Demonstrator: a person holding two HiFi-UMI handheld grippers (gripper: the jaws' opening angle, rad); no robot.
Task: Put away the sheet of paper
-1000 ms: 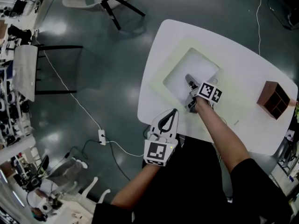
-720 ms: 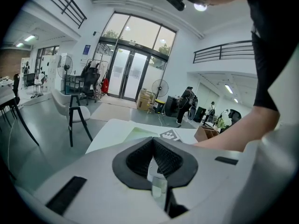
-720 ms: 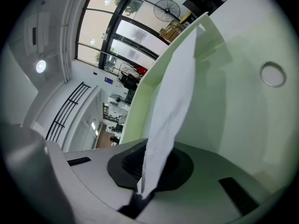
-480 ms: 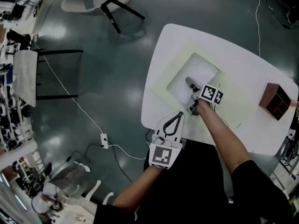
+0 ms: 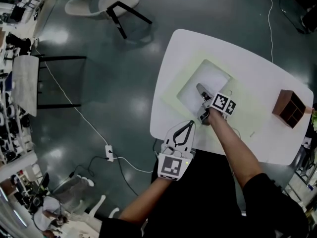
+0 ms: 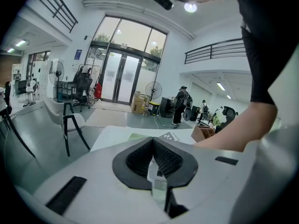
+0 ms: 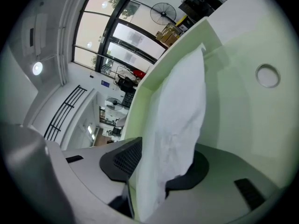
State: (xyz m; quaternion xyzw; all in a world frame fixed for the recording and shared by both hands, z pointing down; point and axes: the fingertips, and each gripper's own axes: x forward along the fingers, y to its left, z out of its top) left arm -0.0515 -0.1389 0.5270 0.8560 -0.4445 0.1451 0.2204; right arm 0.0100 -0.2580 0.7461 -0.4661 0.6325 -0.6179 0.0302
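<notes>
The sheet of paper [image 5: 209, 77] lies on a pale green mat [image 5: 173, 89] towards the left of the white table [image 5: 250, 66], its near edge lifted up between the fingers of the right gripper [image 5: 202, 102]. In the right gripper view those jaws are opening, the ribbed left pad [image 7: 125, 157] just beside the crumpled white sheet (the other pad sits mostly behind it). The left gripper [image 5: 187, 127] hangs at the table's near left edge, well apart from the paper, its jaws closed together with nothing between them. A brown wooden box [image 5: 289, 107] with open compartments stands at the table's right end, well away from both grippers.
</notes>
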